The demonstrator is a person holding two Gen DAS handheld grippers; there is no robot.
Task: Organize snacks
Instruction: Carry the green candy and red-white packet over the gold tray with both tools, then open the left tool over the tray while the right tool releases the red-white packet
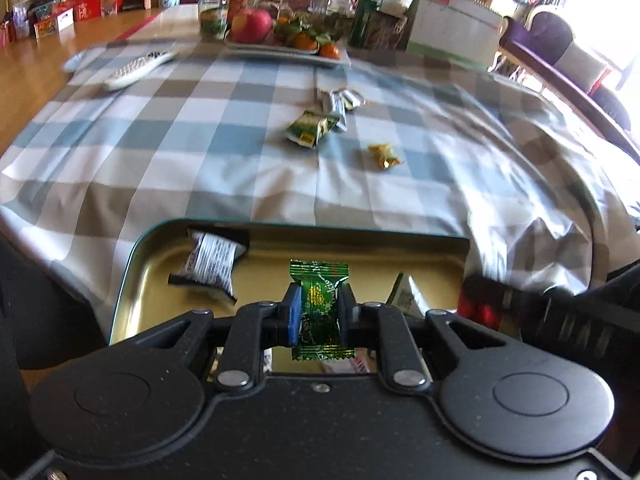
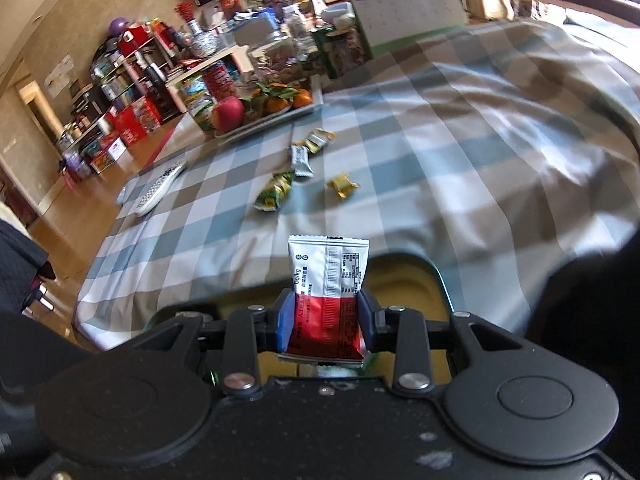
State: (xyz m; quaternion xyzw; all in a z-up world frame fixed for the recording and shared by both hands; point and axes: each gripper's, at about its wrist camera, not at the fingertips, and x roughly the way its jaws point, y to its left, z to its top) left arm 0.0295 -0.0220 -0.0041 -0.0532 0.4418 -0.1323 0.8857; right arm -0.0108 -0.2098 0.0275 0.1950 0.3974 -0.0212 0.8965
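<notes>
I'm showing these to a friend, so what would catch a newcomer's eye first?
The left hand-held gripper pinches a green foil candy over the gold-lined tin. The right hand-held gripper pinches a red-and-white snack packet. Beyond, loose snacks lie on the checked tablecloth.

Left gripper (image 1: 319, 312): matt black speckled plastic, blue pads, shiny metal rivets. Green candy wrapper (image 1: 320, 300): glossy crinkled foil. Tin tray (image 1: 132, 264): smooth gold-toned metal, reflective. Tablecloth (image 1: 180, 152): soft checked cloth, wrinkled. Red-and-white sachet (image 2: 328, 288) in right gripper (image 2: 325, 322): smooth, slightly glossy film. Gold candy (image 2: 342, 186): shiny foil. Floor (image 2: 80, 216): polished wood
</notes>
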